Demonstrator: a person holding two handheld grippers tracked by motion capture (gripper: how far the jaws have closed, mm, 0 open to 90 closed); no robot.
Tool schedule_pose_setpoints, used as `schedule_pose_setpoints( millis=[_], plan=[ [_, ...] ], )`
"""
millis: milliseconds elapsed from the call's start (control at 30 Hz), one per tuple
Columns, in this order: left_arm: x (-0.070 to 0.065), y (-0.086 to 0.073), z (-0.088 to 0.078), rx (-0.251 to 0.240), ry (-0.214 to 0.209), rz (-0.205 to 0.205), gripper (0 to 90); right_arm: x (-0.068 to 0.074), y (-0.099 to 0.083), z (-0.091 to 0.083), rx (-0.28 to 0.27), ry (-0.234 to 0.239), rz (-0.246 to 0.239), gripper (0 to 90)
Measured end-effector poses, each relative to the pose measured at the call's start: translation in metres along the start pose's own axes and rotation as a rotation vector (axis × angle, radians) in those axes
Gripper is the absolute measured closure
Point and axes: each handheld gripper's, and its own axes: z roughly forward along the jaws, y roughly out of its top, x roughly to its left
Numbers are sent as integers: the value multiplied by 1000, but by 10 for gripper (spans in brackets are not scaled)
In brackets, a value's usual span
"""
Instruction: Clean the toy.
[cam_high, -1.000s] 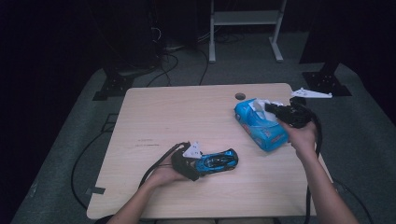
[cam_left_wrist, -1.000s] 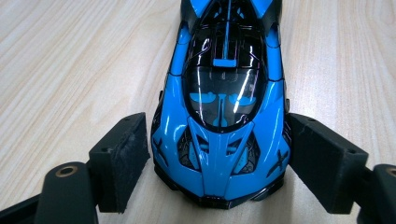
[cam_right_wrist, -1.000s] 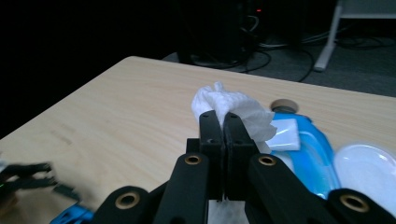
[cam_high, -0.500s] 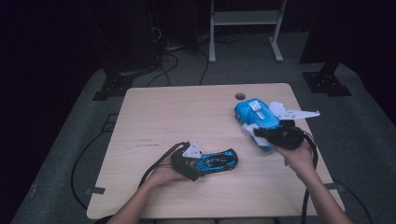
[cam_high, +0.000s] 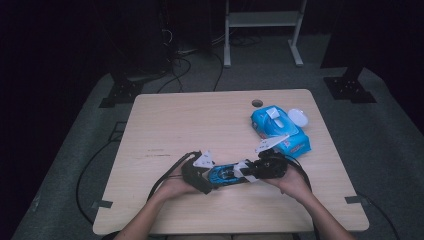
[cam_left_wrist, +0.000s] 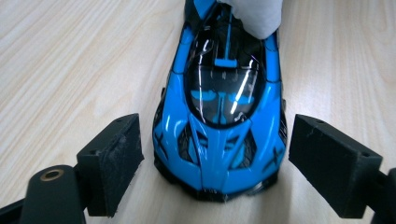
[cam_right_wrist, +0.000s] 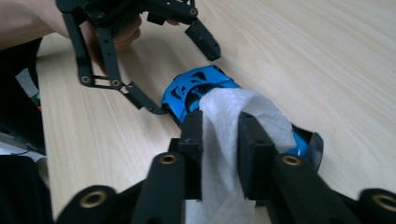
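Wiping step in hand, by the look of it: blue toy car (cam_high: 225, 174) lying near the front edge of the bench (cam_high: 200, 120), nose toward the left claw (cam_left_wrist: 212, 163), white wipe (cam_right_wrist: 233, 121) laid over its tail end. Left claw open, jaws having just been opening, standing either side of the car's nose with a visible gap at each flank in the left gripper view, so bracketing the car rather than clamping it. Right claw (cam_right_wrist: 220, 140) narrowly parted and pinching the wipe between its pads, jaws having just been opening a little yet the tissue held between them. Next move, judged from this: firmer steadying of the car by the left claw, then a light drag of the wipe along the bodywork without shoving the car sideways. Blue wipes packet (cam_high: 277, 131) with lid flipped up, well apart toward the far right of the bench. Hard to make out: rear of the car under the wipe, wheels, print on the packet; floor and stands beyond the bench mostly lost in darkness.
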Motion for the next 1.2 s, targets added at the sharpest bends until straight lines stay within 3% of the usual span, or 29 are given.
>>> schedule_pose_setpoints(
  millis=[167,233,333,500,633,733,867,933,1033,1100,1200],
  plan=[
    [1,-3,0,27,-27,-18,170,2,0,12,-1,-23,-30,635],
    [1,-3,2,25,-33,-29,170,6,-1,18,-5,-67,-64,638],
    [2,-3,3,20,-26,-23,214,8,-1,25,-12,-116,-77,703],
    [2,-3,7,34,-20,-23,225,5,-7,31,-19,-110,-45,790],
    [2,-1,11,32,-26,-46,191,4,-11,35,-21,-78,-14,827],
    [1,0,13,40,-9,-28,221,5,-13,37,-28,-76,-11,838],
    [0,1,13,41,-5,-13,236,3,-13,34,-17,-91,-11,857],
    [0,1,13,42,-5,-10,236,1,-14,29,-9,-123,-17,860],
    [-1,2,14,41,-3,-10,237,-7,-19,20,-5,-148,16,866],
    [-1,2,15,35,-1,-15,237,-11,-21,17,-12,-148,39,867],
    [-3,4,15,46,3,-7,246,-5,-18,22,-6,-144,21,870]
  ],
)
